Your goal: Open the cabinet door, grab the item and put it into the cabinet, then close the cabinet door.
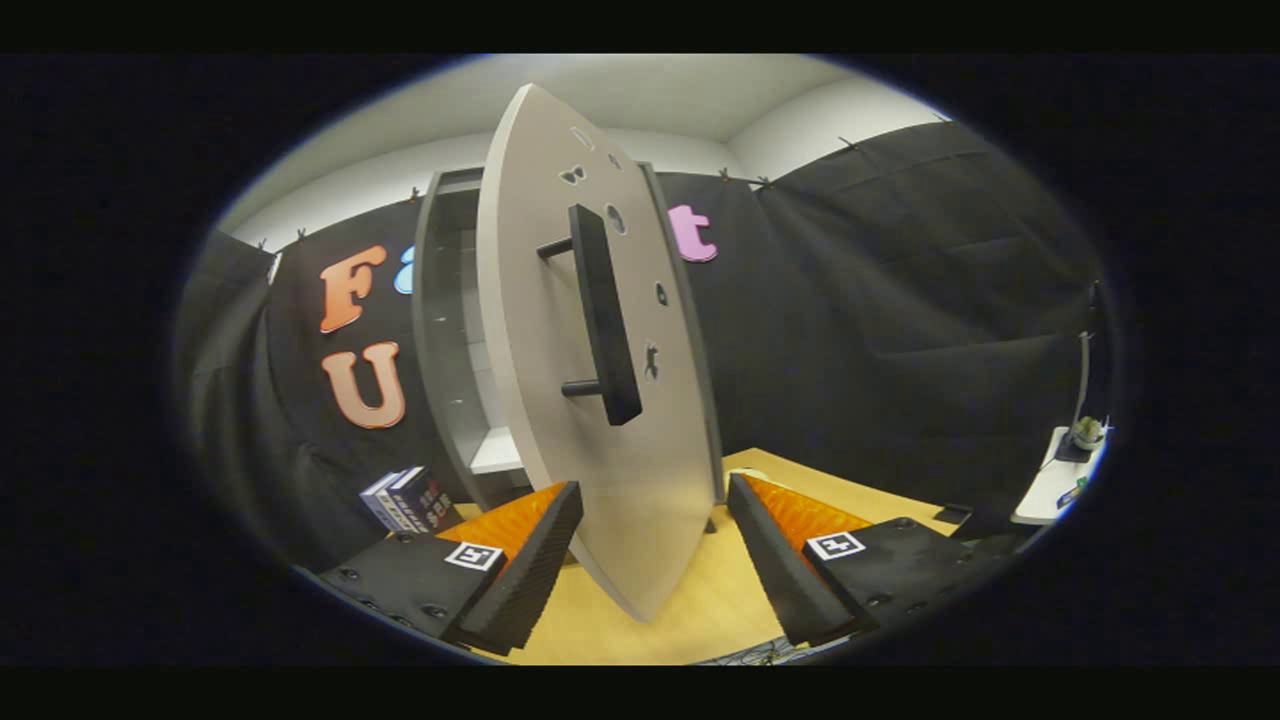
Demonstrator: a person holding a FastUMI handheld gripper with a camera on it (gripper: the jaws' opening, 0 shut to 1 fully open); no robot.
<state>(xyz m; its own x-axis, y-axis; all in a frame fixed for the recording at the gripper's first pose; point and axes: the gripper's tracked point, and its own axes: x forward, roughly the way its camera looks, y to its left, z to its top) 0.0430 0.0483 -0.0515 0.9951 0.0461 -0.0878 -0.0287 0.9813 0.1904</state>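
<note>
We see the hand-held gripper (655, 545) spread wide, pinching nothing; cabinet door (590, 400) swung open, its lower edge between the fingers. Door hides most of the cabinet (450, 330) interior. Boxed item (408, 500) sits on surface (700, 610) beside the cabinet, partly cut off.

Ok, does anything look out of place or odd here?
Nothing stands out. The cabinet door stands partly open, its handle intact, with the open gripper on either side of its lower edge. Some books sit beside the cabinet.

One cabinet (445, 330), one door (560, 400), one handle (605, 315), two books (405, 500).
</note>
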